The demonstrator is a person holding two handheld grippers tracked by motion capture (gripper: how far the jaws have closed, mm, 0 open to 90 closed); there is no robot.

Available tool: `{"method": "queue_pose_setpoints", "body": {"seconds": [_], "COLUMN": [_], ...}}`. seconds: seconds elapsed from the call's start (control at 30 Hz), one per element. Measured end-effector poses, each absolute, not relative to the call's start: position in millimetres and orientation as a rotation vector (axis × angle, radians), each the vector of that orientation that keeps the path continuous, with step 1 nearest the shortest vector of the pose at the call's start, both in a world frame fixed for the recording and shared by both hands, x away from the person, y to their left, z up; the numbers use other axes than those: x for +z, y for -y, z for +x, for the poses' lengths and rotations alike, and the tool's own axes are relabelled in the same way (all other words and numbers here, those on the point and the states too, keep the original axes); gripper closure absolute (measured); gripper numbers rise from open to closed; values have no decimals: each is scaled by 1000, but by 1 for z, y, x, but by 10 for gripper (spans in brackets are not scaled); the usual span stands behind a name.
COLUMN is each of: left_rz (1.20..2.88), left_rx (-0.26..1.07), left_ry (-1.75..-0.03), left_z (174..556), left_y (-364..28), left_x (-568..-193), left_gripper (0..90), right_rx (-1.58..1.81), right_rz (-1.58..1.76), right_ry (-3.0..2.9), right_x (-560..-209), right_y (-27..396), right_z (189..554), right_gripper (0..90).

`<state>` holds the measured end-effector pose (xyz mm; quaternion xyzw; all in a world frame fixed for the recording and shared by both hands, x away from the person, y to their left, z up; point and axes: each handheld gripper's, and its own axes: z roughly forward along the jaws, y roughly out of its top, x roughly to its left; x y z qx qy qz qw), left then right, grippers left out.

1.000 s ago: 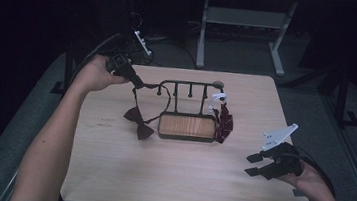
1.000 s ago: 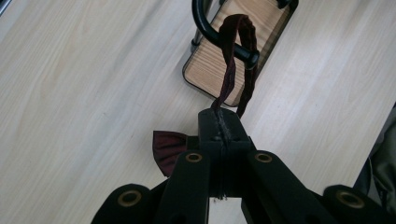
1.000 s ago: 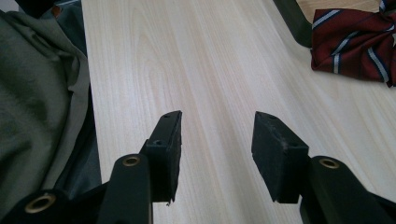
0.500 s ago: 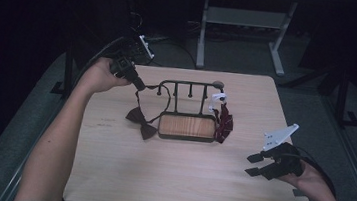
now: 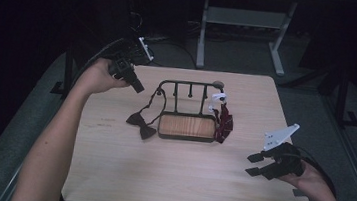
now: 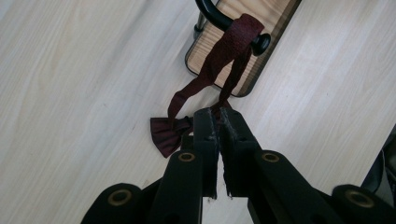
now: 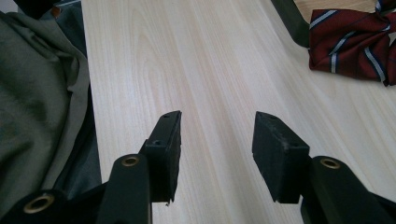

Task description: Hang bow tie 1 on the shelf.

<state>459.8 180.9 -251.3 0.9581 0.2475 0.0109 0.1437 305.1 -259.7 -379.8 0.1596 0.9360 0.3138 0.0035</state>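
Observation:
A black wire rack with a wooden base stands mid-table. A dark maroon bow tie lies on the table at its left end, and its strap is looped over the rack's end knob. My left gripper is beside that end, shut on the strap's free run. Against the rack's right end rests a striped maroon bow tie. At the table's front right, my right gripper hovers open and holds nothing.
The light wooden table has wide bare room in front of the rack. A metal stand is on the dark floor behind the table. Grey cloth shows at the table edge in the right gripper view.
My left gripper has dipped slightly beside the rack's left end, and the maroon bow has shifted a little on the table. The right gripper has stayed put.

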Motion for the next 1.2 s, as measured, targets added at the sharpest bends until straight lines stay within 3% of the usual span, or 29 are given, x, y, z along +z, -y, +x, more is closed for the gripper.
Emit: {"method": "queue_pose_setpoints", "body": {"seconds": [1.2], "left_rz": [2753], "left_rx": [-7], "left_ry": [-674], "left_z": [434], "left_y": [-202], "left_x": [-265], "left_gripper": [760], "right_rx": [969], "right_rz": [534], "right_ry": [-2927], "right_x": [-383], "right_y": [259], "right_z": [306], "right_gripper": [493]}}
